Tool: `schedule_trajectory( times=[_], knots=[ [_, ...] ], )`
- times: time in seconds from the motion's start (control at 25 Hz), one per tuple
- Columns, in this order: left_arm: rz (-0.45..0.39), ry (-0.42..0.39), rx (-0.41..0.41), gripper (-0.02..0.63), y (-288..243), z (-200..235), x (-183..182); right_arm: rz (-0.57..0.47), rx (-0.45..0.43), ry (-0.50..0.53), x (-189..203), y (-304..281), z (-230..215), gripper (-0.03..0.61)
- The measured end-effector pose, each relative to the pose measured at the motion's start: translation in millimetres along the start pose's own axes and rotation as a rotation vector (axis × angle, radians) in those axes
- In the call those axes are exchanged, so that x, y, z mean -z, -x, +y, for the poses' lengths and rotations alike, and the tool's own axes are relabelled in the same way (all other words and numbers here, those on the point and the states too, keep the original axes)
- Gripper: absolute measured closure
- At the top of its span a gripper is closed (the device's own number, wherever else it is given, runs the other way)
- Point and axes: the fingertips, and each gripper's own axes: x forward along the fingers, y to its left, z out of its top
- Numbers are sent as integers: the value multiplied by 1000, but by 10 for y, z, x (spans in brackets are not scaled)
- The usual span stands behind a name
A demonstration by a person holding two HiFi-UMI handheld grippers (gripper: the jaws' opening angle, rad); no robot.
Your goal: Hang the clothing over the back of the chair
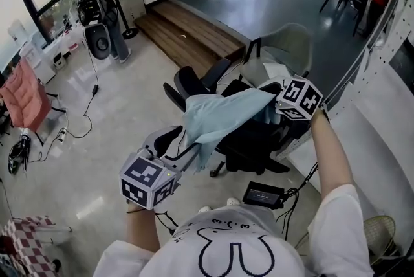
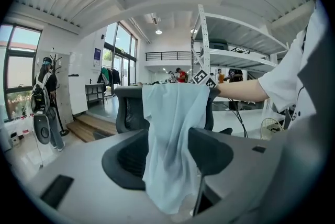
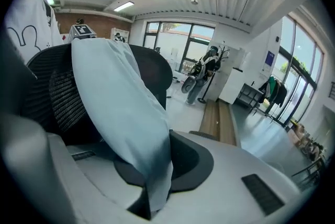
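Note:
A light blue garment (image 1: 220,115) lies draped over the back of a black office chair (image 1: 259,140). In the left gripper view the garment (image 2: 172,134) hangs down from the chair back (image 2: 128,108) between the wide-apart jaws of my left gripper (image 2: 167,157), and the pads do not press on it. In the head view my left gripper (image 1: 187,153) sits low at the chair's left side. My right gripper (image 1: 273,106) is at the chair's right side. It is shut on a fold of the garment (image 3: 120,108), pinched at the jaw tips of my right gripper (image 3: 152,194) beside the mesh back (image 3: 52,97).
A second black chair (image 1: 194,85) and a grey chair (image 1: 284,46) stand just behind. A wooden step (image 1: 187,33) lies beyond. A black box with cables (image 1: 262,193) is on the floor near my feet. A white rack (image 1: 381,75) is at the right; a person (image 1: 97,4) stands far left.

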Motion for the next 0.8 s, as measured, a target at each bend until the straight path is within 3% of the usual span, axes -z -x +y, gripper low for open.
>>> schedule_trajectory(
  times=[0.24,0.52,0.68,0.8],
  knots=[
    [-22,8,-7,348,39,23,-87,54,-190,-87,286,-301,223,541],
    [8,-29,7,348,18,-12,-148,175,-401,-214,414,-407,506,385],
    [64,-60,19,348,-66,-26,-163,253,-438,-190,432,-340,578,267],
    [93,-83,25,348,-101,-22,-173,327,-413,-135,439,-276,562,249]
  ],
)
